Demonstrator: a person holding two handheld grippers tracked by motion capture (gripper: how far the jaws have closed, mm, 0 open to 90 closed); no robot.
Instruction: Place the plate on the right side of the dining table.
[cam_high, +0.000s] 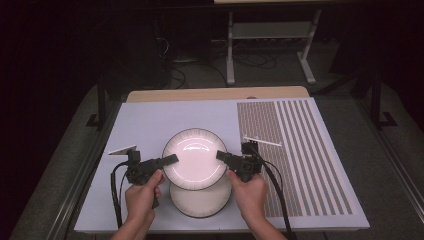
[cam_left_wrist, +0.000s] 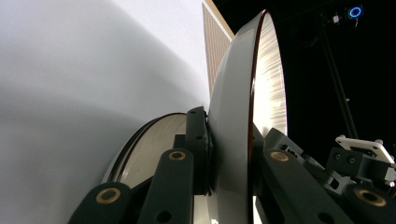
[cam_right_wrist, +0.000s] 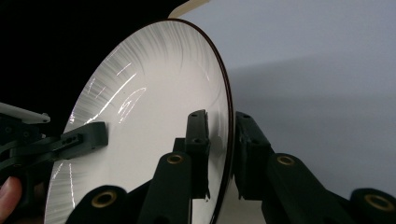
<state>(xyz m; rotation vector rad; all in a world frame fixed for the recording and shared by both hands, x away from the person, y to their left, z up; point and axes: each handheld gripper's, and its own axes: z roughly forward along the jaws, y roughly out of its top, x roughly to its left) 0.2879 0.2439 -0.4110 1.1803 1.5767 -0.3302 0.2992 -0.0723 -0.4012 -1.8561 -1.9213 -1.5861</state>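
Observation:
A white plate with a dark rim (cam_high: 195, 157) is held level above a second, similar plate (cam_high: 200, 202) that lies on the table mat. My left gripper (cam_high: 172, 160) grips the upper plate's left edge; in the left gripper view the left gripper (cam_left_wrist: 233, 126) has its jaws pressed on both sides of the rim of the upper plate (cam_left_wrist: 233, 93), with the lower plate (cam_left_wrist: 149, 144) behind. My right gripper (cam_high: 221, 155) is at the plate's right edge. In the right gripper view the right gripper (cam_right_wrist: 220, 116) straddles the rim of the upper plate (cam_right_wrist: 154, 93) with a small gap still showing.
The pale mat (cam_high: 150, 125) covers the table's left and middle; a striped patterned panel (cam_high: 300, 150) covers its right side. Both of the person's hands come in from the near edge. Beyond the table are a dark floor, cables and a white frame (cam_high: 270, 30).

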